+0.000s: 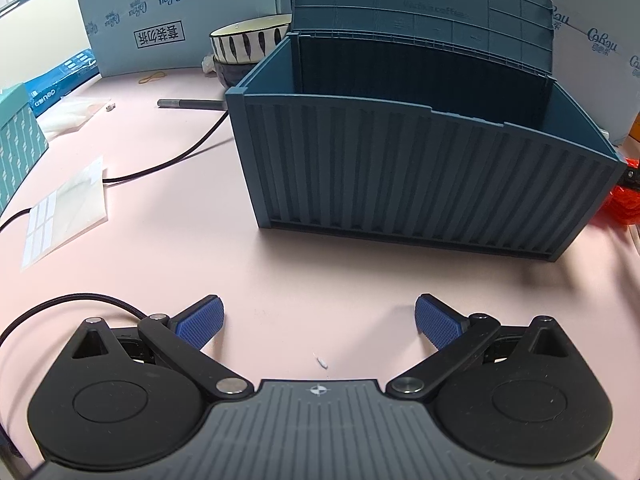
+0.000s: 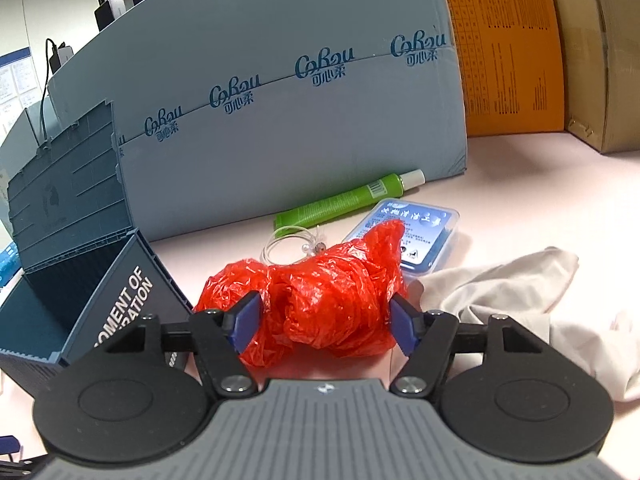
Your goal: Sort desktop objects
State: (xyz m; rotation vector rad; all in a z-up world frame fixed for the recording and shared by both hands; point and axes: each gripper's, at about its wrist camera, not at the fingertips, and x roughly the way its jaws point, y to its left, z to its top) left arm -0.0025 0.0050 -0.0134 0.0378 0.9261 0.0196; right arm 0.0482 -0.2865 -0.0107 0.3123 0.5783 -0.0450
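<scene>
- The left tool (image 1: 319, 322) is hovering over the bare pink surface (image 1: 168, 264), jaws spread wide with nothing between them, facing the blue storage box (image 1: 420, 176), whose lid is standing open.
- The box is sitting just left of the red plastic bag (image 2: 320, 300) in the right wrist view.
- The right tool (image 2: 324, 322) is straddling the crumpled bag, its pads (image 2: 245, 322) parted on either side; contact is unclear, so it is looking not yet clamped.
- The bag is looking very light, soft and crinkly, likely slippery; it will be collapsing under pressure, so pinching across the bunched middle seems safest.
- A green tube (image 2: 344, 202), a blue case (image 2: 416, 236) and a white cloth (image 2: 512, 288) are lying further right.
</scene>
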